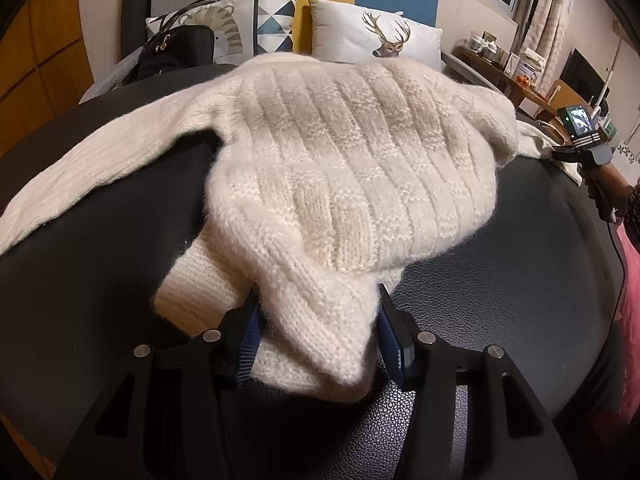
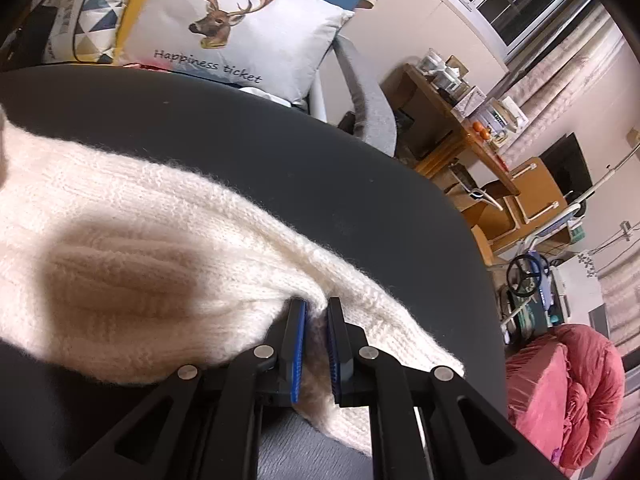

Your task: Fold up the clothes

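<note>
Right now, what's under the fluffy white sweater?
The white sweater lies on a black table, which shows all around it. Whether anything else hides beneath the middle can't be seen; the knit covers it. The left gripper and right gripper each pinch an edge.

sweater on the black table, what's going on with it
A person is folding a cream knit sweater on a black table, a handheld gripper in each hand. The left gripper has a thick bunch of the hem between its fingers. The right gripper is pinched shut on a thin fold at the sweater's edge. One sleeve lies spread out to the side, so the fold is only begun.
</note>
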`<state>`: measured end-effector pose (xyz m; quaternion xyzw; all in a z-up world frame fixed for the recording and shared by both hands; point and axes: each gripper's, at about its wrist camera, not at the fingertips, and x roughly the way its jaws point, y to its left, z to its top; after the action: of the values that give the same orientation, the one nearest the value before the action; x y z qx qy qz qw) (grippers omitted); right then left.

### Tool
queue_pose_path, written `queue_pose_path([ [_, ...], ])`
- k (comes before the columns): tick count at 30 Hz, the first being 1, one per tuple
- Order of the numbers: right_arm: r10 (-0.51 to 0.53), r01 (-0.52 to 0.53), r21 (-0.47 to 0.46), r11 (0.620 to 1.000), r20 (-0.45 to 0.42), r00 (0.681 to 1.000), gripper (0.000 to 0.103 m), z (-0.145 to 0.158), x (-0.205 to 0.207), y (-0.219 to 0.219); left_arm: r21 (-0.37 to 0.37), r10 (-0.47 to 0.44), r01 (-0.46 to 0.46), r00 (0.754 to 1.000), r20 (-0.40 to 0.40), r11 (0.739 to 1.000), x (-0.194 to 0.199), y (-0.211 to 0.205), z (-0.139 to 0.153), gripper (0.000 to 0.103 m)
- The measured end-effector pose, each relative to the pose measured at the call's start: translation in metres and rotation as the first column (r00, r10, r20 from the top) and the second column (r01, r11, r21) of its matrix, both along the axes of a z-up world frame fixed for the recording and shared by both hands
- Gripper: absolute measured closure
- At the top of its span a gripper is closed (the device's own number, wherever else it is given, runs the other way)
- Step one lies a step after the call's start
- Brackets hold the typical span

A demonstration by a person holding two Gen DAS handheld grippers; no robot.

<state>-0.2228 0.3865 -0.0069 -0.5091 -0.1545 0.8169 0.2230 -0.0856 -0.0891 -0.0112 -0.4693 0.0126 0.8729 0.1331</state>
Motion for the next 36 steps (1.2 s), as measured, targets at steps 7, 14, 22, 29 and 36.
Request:
queue_pose_path([
  [7,0.054,-0.053,0.085,0.995,-0.011,0.998,0.092,-0.002,0.001,-0.005,0.006,-0.004,0.004,1.0,-0.004,1.0,0.001,-0.001,-0.003,0.048],
  [14,0.16,-0.16,0.085,0.983,-0.001,0.987,0.078,0.023,0.033,-0.037,0.023,-0.025,0.025,1.0,-0.004,0.999,0.0,-0.002,-0.001,0.05],
  [22,0.164,-0.302,-0.489,0.818,-0.306,0.938,0.076,0.075,0.107,-0.129,0.235,-0.07,0.064,0.997,0.017,0.97,-0.013,-0.004,0.041,0.08],
  [29,0.272,-0.365,-0.842,0.396,-0.272,0.923,0.075,0.034,0.117,-0.243,0.467,-0.061,0.061,0.998,-0.015,0.882,-0.028,-0.022,0.096,0.082],
  [36,-0.007,-0.183,-0.968,0.174,-0.187,0.982,0.074,-0.009,0.099,-0.255,0.654,-0.02,0.0,1.0,0.024,0.756,-0.046,-0.031,0.119,0.085],
])
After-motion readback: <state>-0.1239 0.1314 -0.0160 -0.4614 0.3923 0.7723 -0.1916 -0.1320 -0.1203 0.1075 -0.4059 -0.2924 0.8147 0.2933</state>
